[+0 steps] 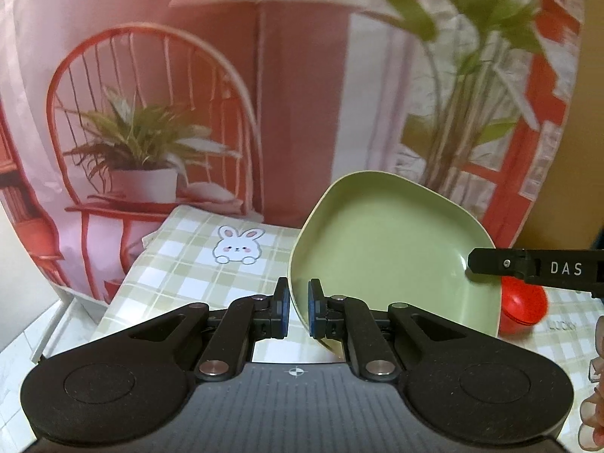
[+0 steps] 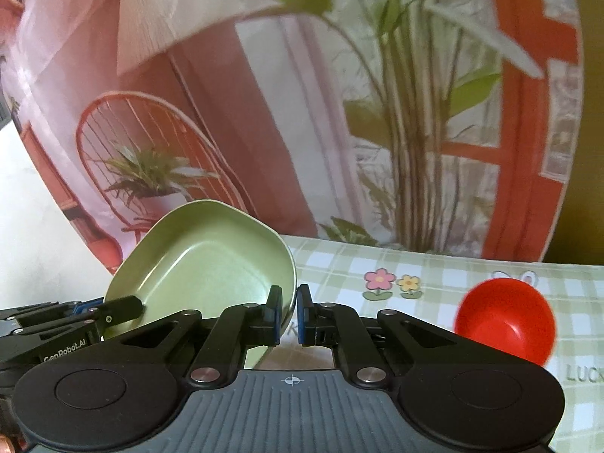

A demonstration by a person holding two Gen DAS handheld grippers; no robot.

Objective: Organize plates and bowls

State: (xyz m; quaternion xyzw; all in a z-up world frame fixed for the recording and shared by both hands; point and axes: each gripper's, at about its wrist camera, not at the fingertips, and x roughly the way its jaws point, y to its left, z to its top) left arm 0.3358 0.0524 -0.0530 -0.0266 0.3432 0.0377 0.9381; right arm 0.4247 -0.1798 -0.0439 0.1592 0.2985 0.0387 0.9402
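Note:
A pale green, rounded-square plate [image 1: 389, 249] is held tilted above the table; it also shows in the right wrist view [image 2: 211, 264]. My left gripper [image 1: 299, 307] is shut on the plate's left rim. My right gripper [image 2: 289, 315] is shut on the plate's opposite rim; its finger reaches in from the right in the left wrist view [image 1: 490, 262]. The left gripper's finger [image 2: 120, 309] shows at the plate's near-left edge in the right wrist view. A red bowl [image 2: 506, 319] sits on the table to the right, partly hidden behind the plate in the left wrist view [image 1: 524, 307].
The table wears a green-and-white checked cloth [image 1: 188, 275] with a rabbit picture [image 1: 238, 249] and flower pictures [image 2: 392, 283]. A printed backdrop [image 1: 158, 120] of a red chair and plants hangs behind it. The table's left edge drops off to a white floor.

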